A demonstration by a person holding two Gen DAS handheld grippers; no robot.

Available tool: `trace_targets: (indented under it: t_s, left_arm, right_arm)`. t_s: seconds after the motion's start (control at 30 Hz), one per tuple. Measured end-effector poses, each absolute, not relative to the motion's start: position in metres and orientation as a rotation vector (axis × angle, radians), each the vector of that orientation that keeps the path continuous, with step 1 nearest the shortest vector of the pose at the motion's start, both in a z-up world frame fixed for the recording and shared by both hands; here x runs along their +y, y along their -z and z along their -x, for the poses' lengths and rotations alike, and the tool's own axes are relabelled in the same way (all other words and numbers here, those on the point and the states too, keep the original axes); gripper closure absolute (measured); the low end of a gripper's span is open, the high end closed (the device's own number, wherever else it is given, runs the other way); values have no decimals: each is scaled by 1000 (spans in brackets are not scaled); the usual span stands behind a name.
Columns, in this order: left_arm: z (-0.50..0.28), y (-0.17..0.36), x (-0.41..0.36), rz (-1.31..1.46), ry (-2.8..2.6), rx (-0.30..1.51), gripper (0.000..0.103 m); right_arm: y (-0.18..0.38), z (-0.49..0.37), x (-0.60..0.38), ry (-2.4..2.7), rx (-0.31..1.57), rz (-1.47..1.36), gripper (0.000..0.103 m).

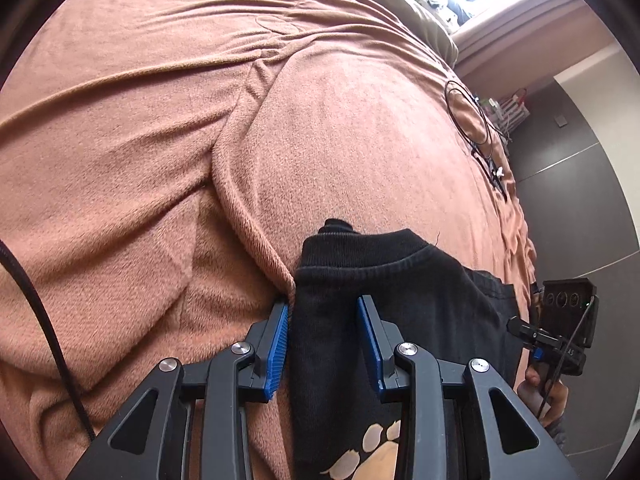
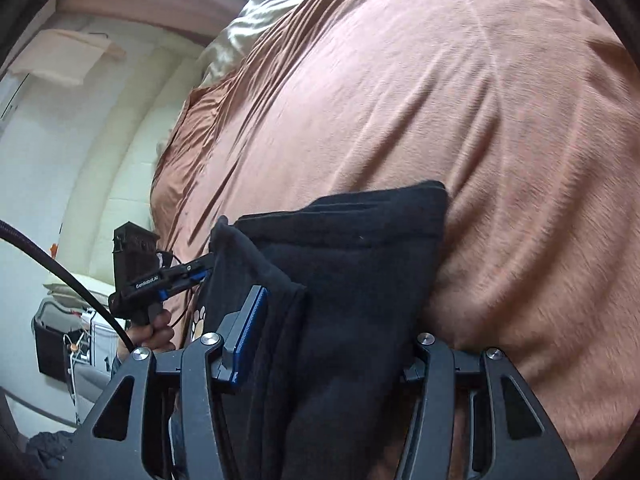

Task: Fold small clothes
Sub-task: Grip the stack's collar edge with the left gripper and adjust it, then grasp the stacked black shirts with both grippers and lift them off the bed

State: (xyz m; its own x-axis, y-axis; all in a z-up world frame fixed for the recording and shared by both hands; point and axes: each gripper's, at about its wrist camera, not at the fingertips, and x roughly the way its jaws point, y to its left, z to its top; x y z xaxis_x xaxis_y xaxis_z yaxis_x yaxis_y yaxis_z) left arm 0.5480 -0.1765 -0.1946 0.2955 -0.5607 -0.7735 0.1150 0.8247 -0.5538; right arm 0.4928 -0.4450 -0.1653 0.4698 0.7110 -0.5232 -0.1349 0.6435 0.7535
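A black garment (image 1: 400, 280) with a tan paw print lies bunched on the bed, its ribbed hem facing away. My left gripper (image 1: 324, 304) is shut on a thick fold at its left edge, and cloth runs back between the blue pads (image 1: 276, 348). The right wrist view shows that gripper (image 2: 202, 272) from the side, its tips under a raised flap of the garment (image 2: 360, 248). My right gripper (image 2: 336, 312) stands open astride the folded garment. Its left pad (image 2: 248, 336) is bare and its right pad is hidden by cloth. It also shows at the garment's right side (image 1: 520, 328).
A rust-coloured fleece blanket (image 1: 160, 160) covers the bed in long wrinkles (image 2: 480, 120). An olive quilt (image 1: 400, 8) lies at the far end. Thin black cable loops (image 1: 468, 116) rest near the bed's right edge, beside dark floor tiles (image 1: 580, 200). A black bin (image 2: 52, 340) stands by the pale wall.
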Motion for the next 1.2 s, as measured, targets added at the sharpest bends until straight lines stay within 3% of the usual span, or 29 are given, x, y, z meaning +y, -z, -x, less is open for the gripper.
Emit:
trace_targets:
  t_s: [0.1, 0.2, 0.27, 0.67, 0.97, 1.03, 1.1, 1.2]
  left_arm:
    - [-549, 193, -179, 417, 462, 1193, 72]
    - [-546, 189, -178, 404, 456, 1185, 87]
    - [-543, 183, -176, 407, 464, 1174, 91]
    - [-524, 152, -160, 447, 482, 1124, 102]
    - [-524, 159, -162, 452, 509, 1151, 101]
    - [-529, 170, -164, 463, 505, 1185, 94]
    - [-534, 182, -165, 491, 513, 1211, 76]
    - [-541, 191, -168, 506, 531, 1218, 68]
  right_arm:
    - [163, -499, -437, -563, 957, -632, 56]
    - [159, -495, -436, -530, 967, -577, 78]
    - [151, -491, -437, -513, 952, -545, 87]
    - [97, -457, -407, -437, 857, -366, 91]
    - [93, -451, -384, -391, 850, -352, 92]
    - [95, -453, -385, -390, 854, -366, 92]
    - [98, -454, -390, -389, 861, -379, 92]
    - [105, -460, -394, -390, 876, -393, 92]
